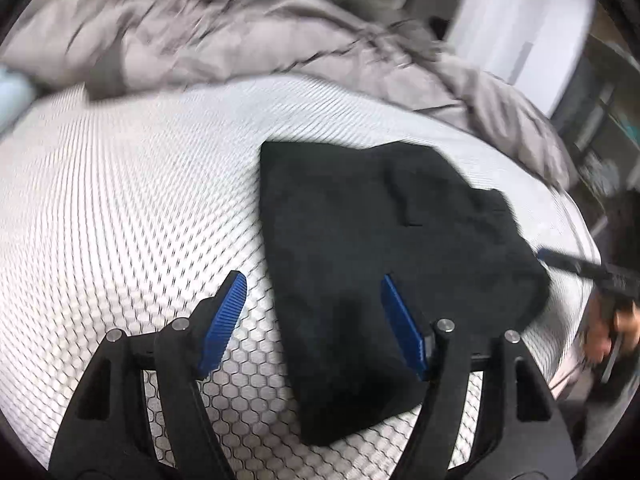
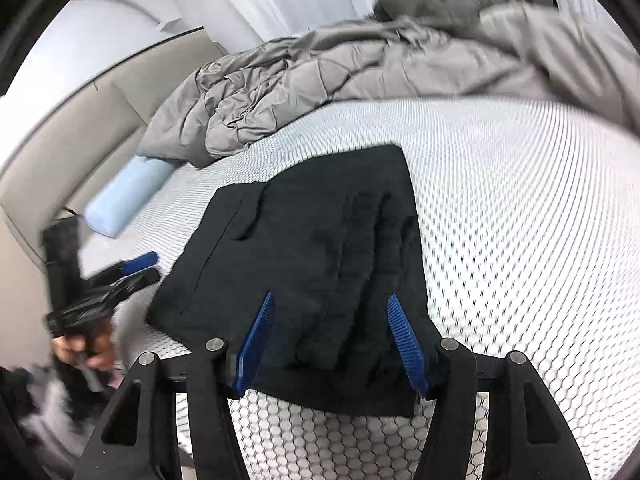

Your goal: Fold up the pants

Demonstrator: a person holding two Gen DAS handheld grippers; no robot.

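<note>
The black pants [image 1: 372, 264] lie folded into a compact rectangle on the white honeycomb-patterned mattress [image 1: 132, 200]. They also show in the right wrist view [image 2: 320, 264]. My left gripper [image 1: 312, 284] is open and empty, hovering over the left edge of the pants. My right gripper [image 2: 330, 300] is open and empty above the near edge of the pants. The left gripper also shows at the left of the right wrist view [image 2: 136, 266], held in a hand. The right gripper shows at the right edge of the left wrist view [image 1: 576, 266].
A rumpled grey comforter [image 2: 340, 68] is bunched along the far side of the mattress [image 2: 520, 220]. A light blue pillow [image 2: 124, 196] lies at the left by a beige headboard [image 2: 52, 152]. White curtains hang behind.
</note>
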